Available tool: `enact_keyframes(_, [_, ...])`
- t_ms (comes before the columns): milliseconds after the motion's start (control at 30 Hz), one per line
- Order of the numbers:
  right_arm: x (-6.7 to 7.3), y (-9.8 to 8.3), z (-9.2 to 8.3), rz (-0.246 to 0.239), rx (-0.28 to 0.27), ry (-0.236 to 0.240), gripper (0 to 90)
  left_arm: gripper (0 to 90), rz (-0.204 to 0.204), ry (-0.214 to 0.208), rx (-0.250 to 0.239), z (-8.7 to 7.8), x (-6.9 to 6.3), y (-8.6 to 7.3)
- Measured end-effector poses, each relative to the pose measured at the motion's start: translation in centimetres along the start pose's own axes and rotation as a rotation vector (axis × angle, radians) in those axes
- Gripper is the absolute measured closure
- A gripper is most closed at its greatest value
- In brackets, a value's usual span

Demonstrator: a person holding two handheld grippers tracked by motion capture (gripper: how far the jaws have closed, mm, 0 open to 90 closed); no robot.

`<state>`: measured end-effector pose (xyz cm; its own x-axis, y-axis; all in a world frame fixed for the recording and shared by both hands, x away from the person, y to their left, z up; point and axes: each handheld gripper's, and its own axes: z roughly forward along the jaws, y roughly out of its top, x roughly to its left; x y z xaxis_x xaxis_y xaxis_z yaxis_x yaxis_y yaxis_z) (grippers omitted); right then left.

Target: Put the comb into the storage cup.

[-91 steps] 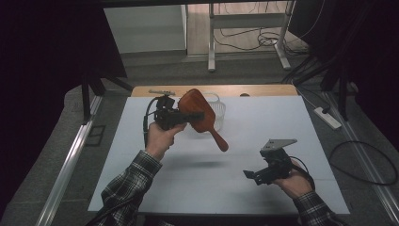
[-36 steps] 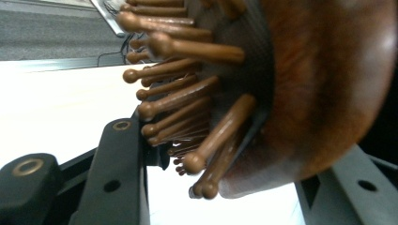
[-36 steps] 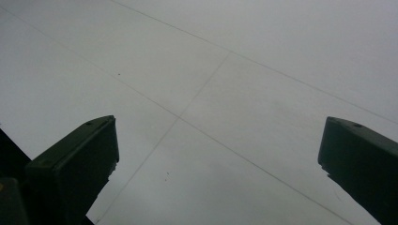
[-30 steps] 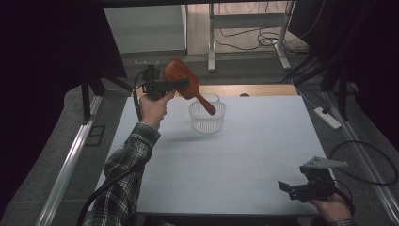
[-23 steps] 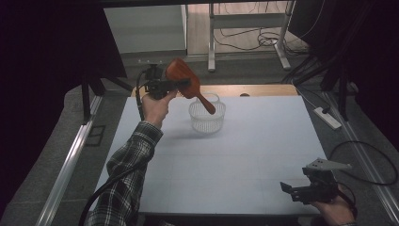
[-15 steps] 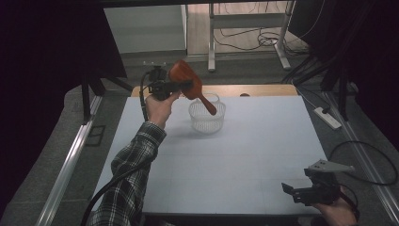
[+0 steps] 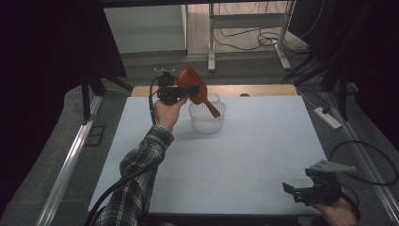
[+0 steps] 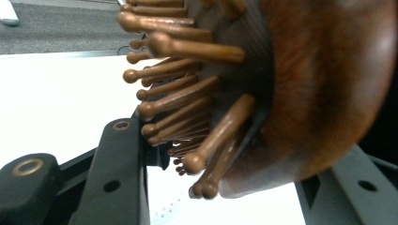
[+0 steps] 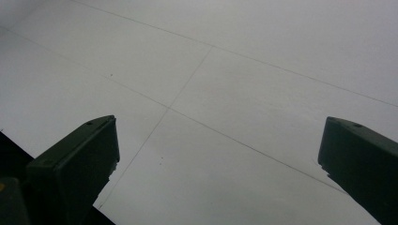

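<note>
Moved since three seconds ago: left gripper (image 7: 188, 89), clamped on the hairbrush (image 7: 194, 88) head, from mid-table to the table's (image 7: 263, 141) 11 o'clock, handle dipping into the basket (image 7: 207, 117); right gripper (image 7: 301, 192), jaws wide and empty, withdrawn to 5 o'clock. Risk: the slanted handle could catch the light basket's rim and tip it. Risk: the bristled head (image 8: 202, 117) could twist between the jaws.
</note>
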<state>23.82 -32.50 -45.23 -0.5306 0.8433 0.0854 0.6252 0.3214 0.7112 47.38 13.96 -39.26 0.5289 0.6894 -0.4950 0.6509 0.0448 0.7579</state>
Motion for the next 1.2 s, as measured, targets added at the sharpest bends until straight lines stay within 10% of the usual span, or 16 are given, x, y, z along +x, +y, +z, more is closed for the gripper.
enact_keyframes(1200, [0.1,-0.1,0.1,-0.001,0.034,-0.022,0.0,52.7,0.003,0.05,0.022,2.7,0.4,-3.0])
